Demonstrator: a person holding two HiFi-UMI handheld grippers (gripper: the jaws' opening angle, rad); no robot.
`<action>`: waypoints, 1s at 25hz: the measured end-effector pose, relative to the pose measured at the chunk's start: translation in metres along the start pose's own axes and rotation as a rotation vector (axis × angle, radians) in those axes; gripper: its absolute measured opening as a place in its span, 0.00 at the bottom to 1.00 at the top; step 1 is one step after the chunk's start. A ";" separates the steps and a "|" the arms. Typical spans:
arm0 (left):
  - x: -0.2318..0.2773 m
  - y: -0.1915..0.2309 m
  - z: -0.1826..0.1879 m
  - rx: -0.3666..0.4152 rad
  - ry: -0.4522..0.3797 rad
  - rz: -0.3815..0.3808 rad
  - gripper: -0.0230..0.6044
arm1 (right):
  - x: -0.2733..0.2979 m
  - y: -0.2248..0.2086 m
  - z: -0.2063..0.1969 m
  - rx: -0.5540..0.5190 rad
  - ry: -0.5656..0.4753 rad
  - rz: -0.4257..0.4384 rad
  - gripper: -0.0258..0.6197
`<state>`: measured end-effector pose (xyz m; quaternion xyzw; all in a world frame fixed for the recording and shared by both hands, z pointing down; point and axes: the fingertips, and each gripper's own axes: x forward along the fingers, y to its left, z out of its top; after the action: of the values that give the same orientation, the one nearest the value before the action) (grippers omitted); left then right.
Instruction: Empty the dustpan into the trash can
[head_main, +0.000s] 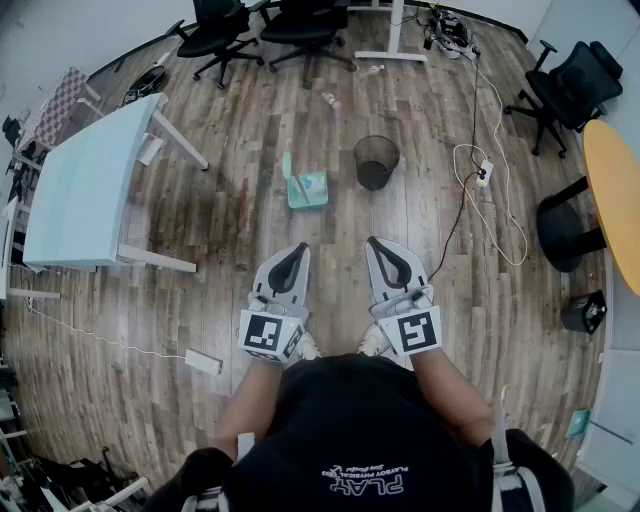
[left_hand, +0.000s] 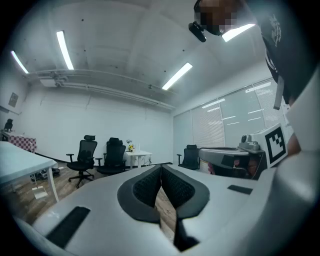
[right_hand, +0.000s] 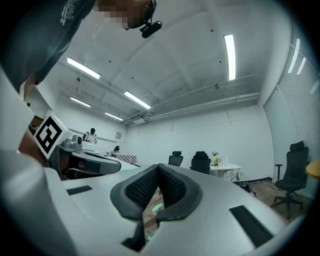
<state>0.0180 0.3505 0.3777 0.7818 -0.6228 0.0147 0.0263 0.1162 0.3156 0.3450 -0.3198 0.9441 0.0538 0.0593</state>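
In the head view a teal dustpan (head_main: 306, 188) lies on the wooden floor, its handle standing up at its left side. A black mesh trash can (head_main: 376, 161) stands just to its right. My left gripper (head_main: 299, 248) and right gripper (head_main: 373, 242) are held side by side in front of the person, well short of both, pointing toward them. Both are shut, pads together at the tips, with nothing between them. In the right gripper view a sliver of the teal dustpan (right_hand: 157, 206) shows through the gap behind the tips of my right gripper (right_hand: 159, 167). The left gripper view shows my left gripper (left_hand: 161, 167) and only room beyond.
A light blue table (head_main: 90, 190) stands at the left. Office chairs (head_main: 250, 25) line the back. A white cable and power strip (head_main: 484, 174) run along the floor right of the can. An orange round table (head_main: 615, 195) and black stool (head_main: 565, 232) are at the right.
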 end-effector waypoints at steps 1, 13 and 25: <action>0.001 -0.002 0.000 0.001 0.002 -0.002 0.07 | -0.001 -0.001 -0.001 0.000 -0.001 0.000 0.06; 0.020 0.002 -0.023 -0.019 0.056 0.048 0.07 | -0.001 -0.021 -0.023 0.037 -0.004 0.014 0.07; 0.068 0.110 -0.027 -0.038 0.052 0.033 0.07 | 0.111 -0.023 -0.055 -0.047 0.100 -0.017 0.07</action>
<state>-0.0736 0.2614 0.4109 0.7700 -0.6351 0.0233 0.0572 0.0379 0.2234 0.3814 -0.3313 0.9416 0.0594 0.0051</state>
